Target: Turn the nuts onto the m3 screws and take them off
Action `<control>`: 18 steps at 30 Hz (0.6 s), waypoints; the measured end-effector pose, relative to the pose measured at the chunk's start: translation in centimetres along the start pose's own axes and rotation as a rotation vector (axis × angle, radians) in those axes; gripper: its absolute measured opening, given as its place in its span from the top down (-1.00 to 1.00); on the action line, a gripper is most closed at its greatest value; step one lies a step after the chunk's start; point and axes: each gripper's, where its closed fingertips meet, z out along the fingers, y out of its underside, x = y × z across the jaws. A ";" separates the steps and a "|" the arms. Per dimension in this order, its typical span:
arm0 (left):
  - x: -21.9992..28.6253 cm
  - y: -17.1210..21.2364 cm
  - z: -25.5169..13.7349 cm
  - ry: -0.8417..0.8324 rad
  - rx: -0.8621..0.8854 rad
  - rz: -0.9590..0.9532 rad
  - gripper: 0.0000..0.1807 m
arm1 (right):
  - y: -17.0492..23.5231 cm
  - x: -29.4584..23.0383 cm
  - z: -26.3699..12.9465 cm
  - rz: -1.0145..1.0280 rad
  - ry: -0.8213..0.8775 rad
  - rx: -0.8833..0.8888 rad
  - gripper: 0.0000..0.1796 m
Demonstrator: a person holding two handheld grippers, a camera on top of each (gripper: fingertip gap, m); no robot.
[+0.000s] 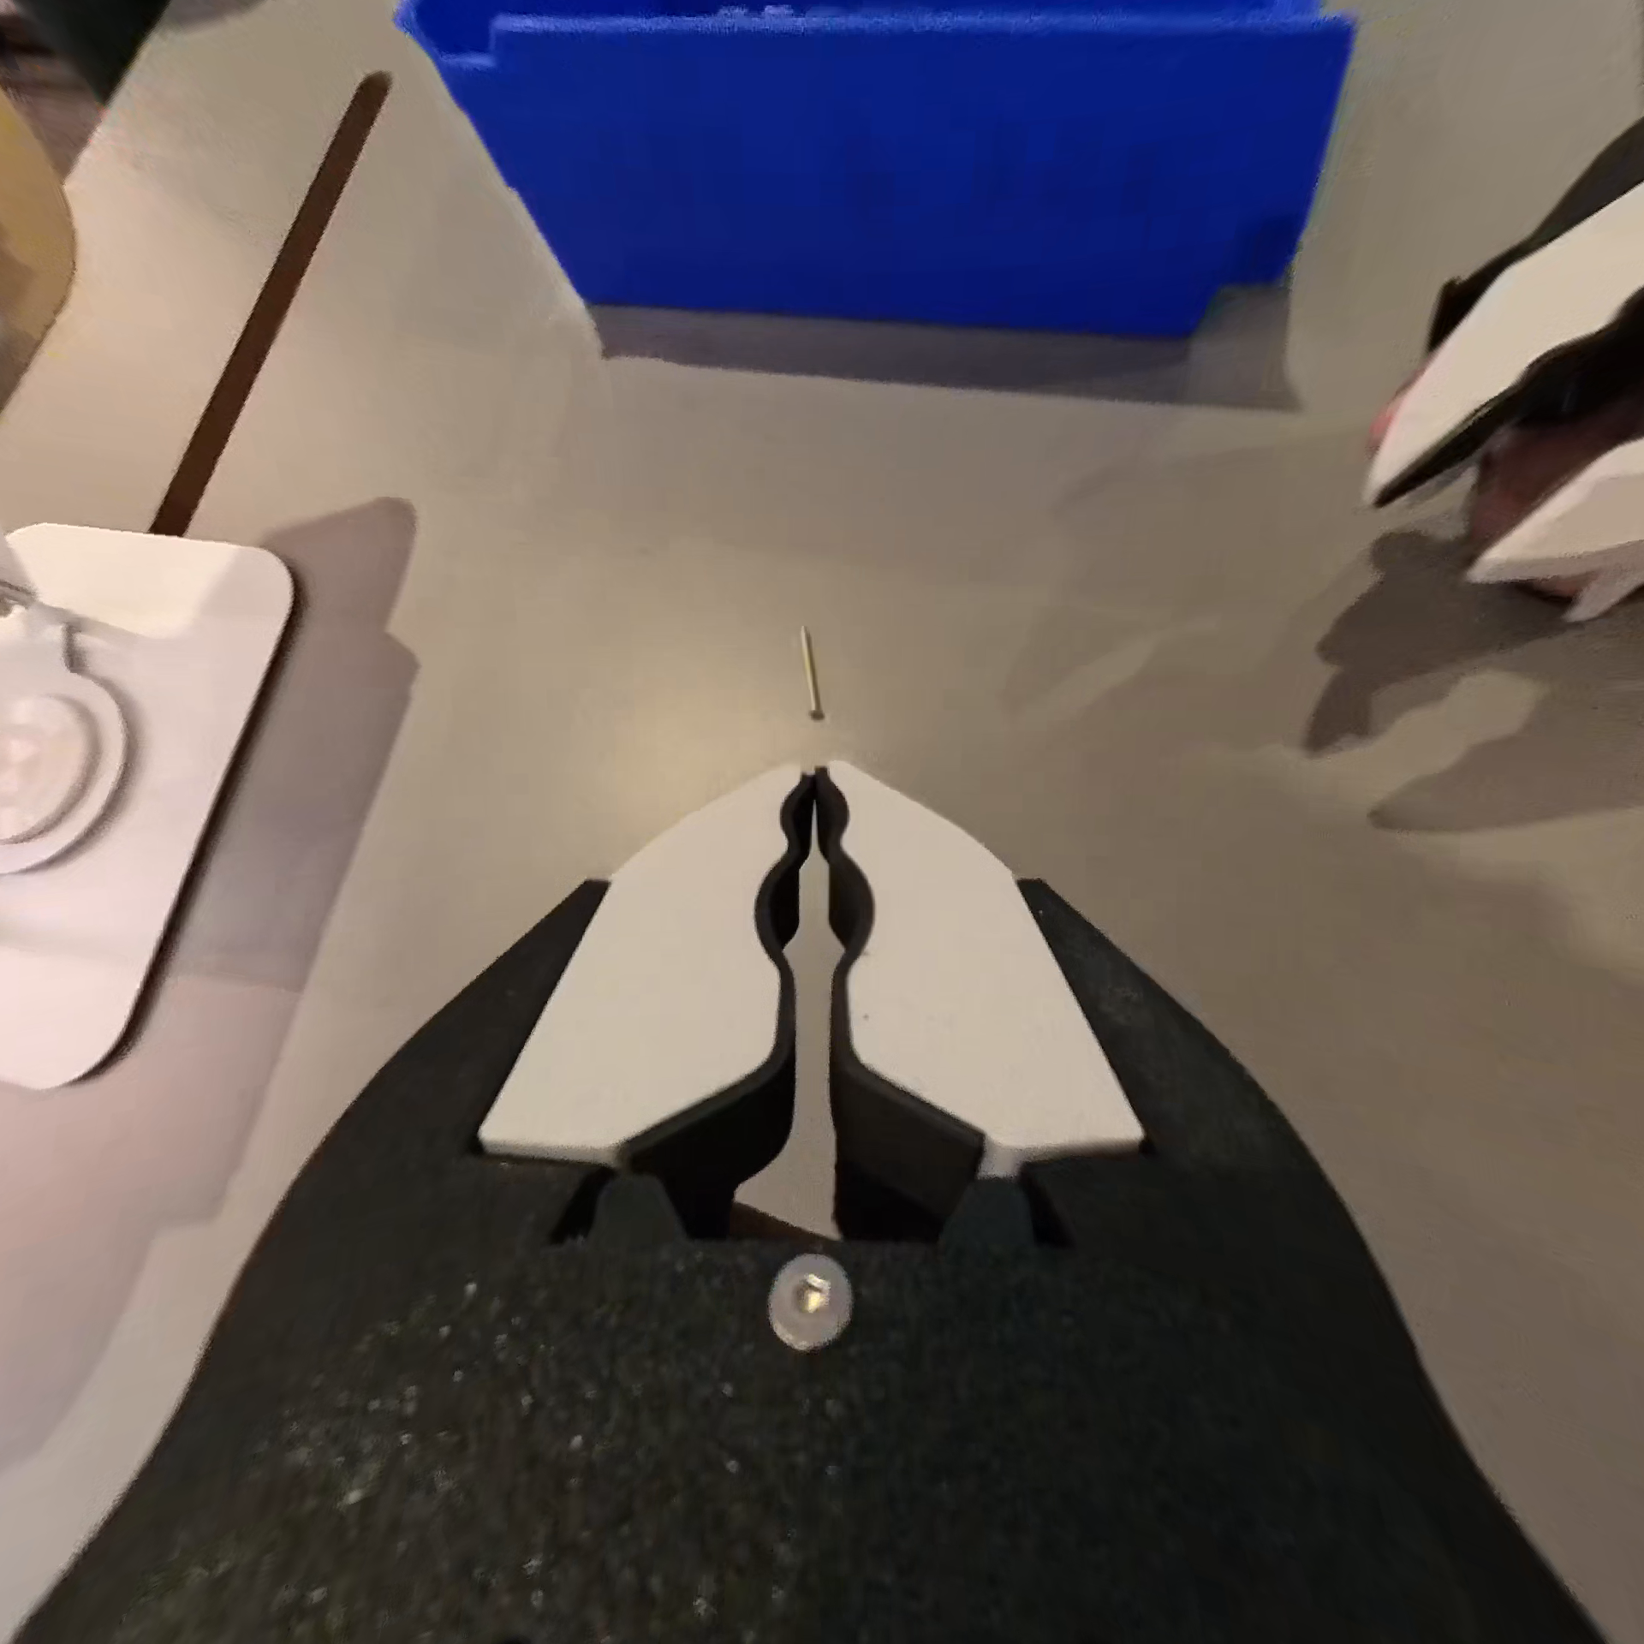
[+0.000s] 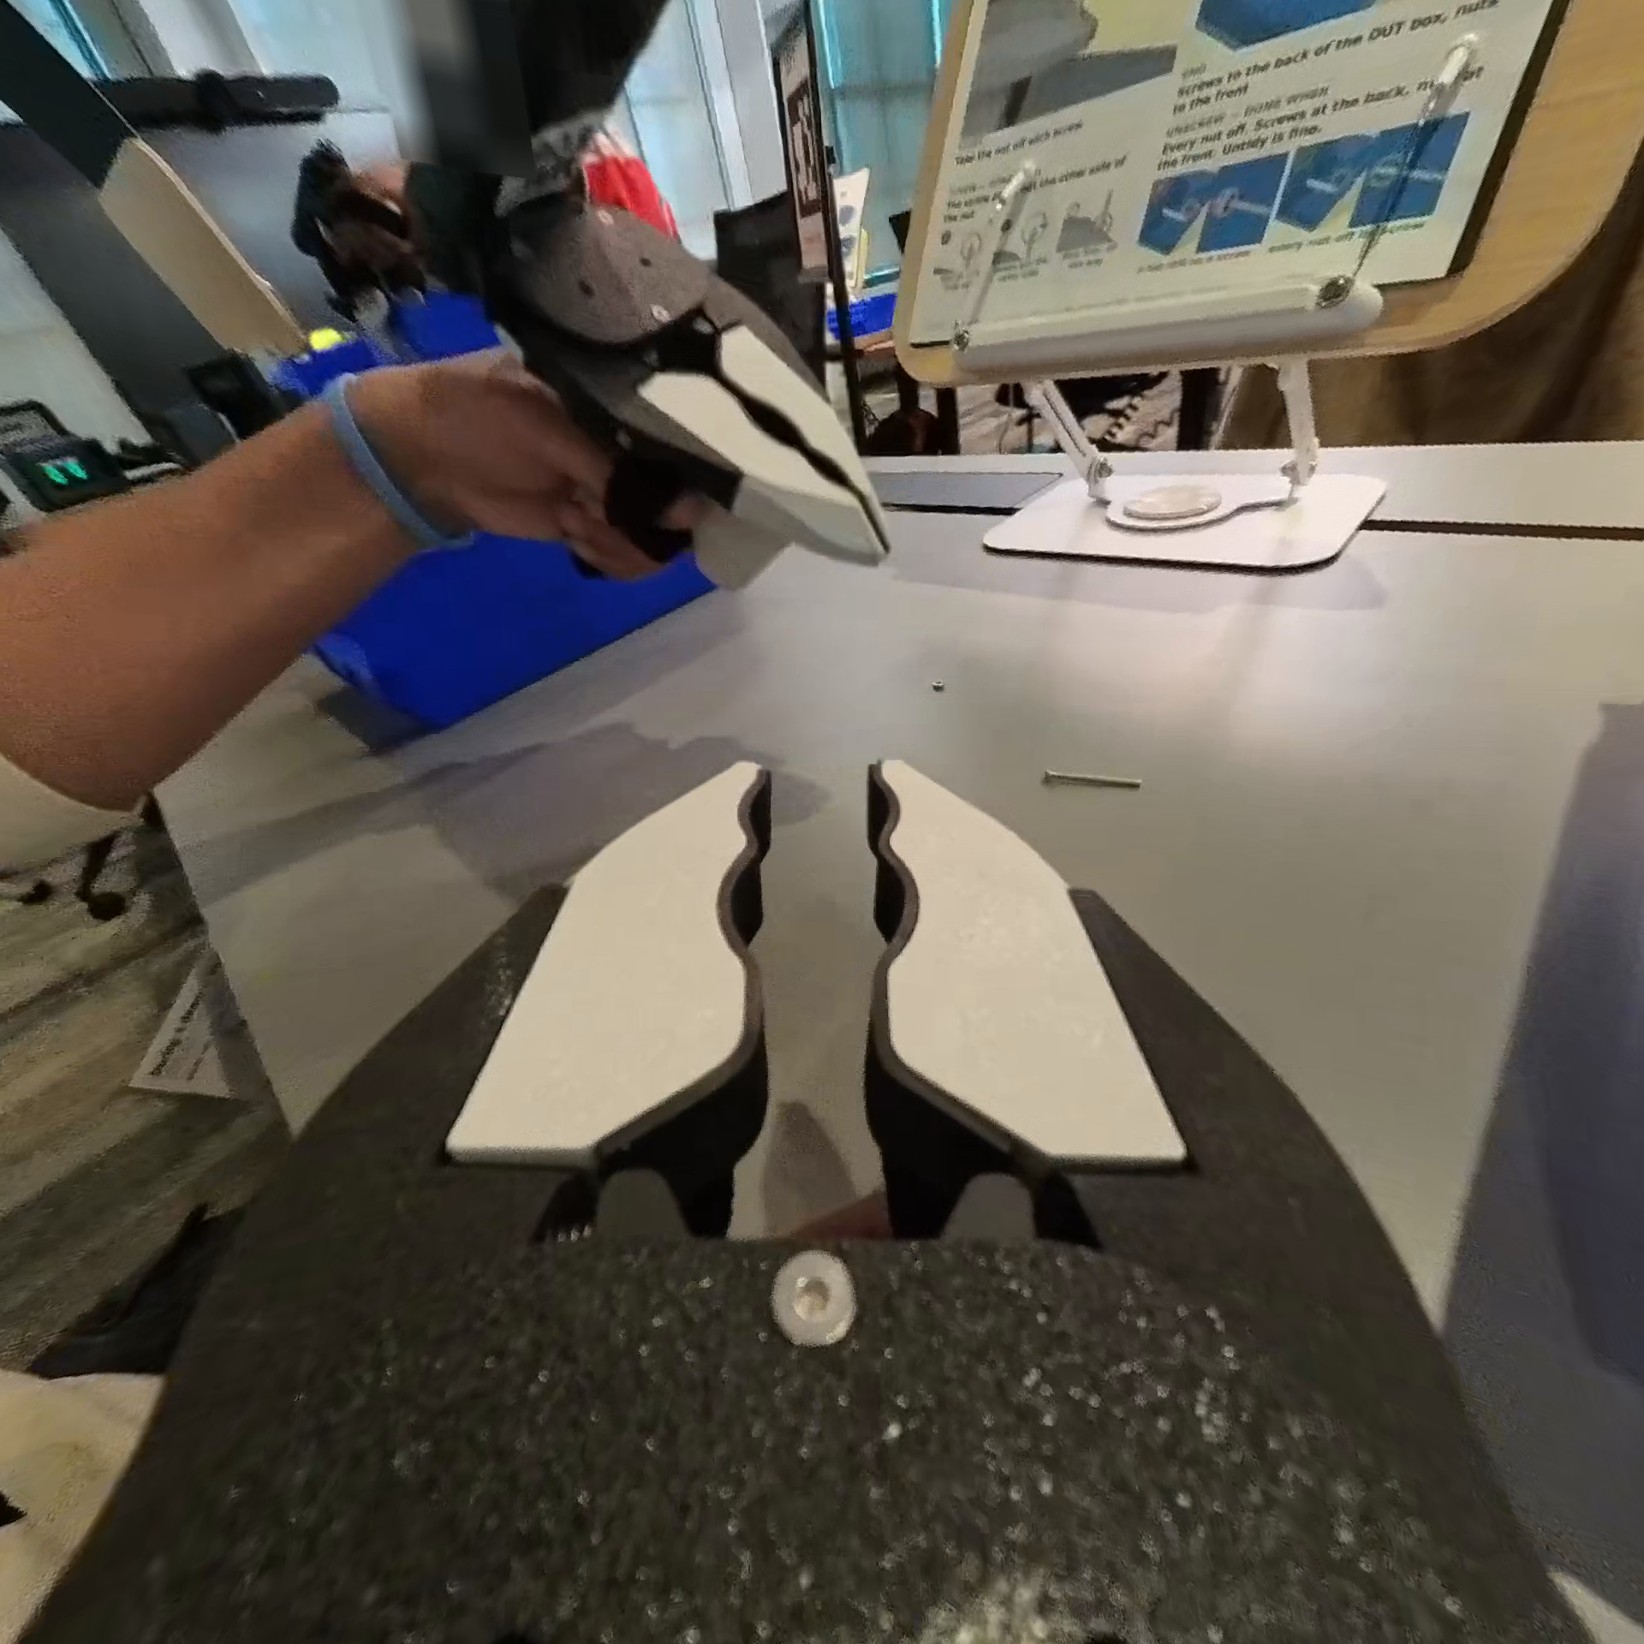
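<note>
Left tongs (image 1: 816, 772) pressed together, empty; right tongs (image 2: 818, 776) spread; blue bin (image 1: 890, 160) cut off at frame top; screw (image 1: 810, 669) lies loose on counter (image 1: 1023, 578).

Soft overhead light, table (image 2: 1245, 676) glare, edges blurred — perhaps motion.

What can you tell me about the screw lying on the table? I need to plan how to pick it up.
The screw is a long, very thin metal pin with a pale brassy-silver shine and a small head at one end. It lies flat on the grey table, loose, with nothing touching it. It sits just beyond the closed tips of the left tool, in line with them, head end nearest. In the right wrist view it lies sideways, with a tiny nut apart from it.
</note>
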 end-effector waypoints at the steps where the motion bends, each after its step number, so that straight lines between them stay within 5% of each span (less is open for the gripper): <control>1: 0.1 0.1 0.6 -0.016 -0.023 0.002 0.95 | 0.1 0.1 -0.2 0.011 -0.001 0.011 0.78; 5: 1.0 1.0 4.1 -0.004 -0.118 0.009 0.71 | -0.6 0.1 -1.0 0.028 -0.019 0.072 0.79; 18: 2.6 1.9 11.3 -0.191 -0.257 -0.279 0.62 | -1.0 0.1 -1.5 0.056 -0.046 0.108 0.79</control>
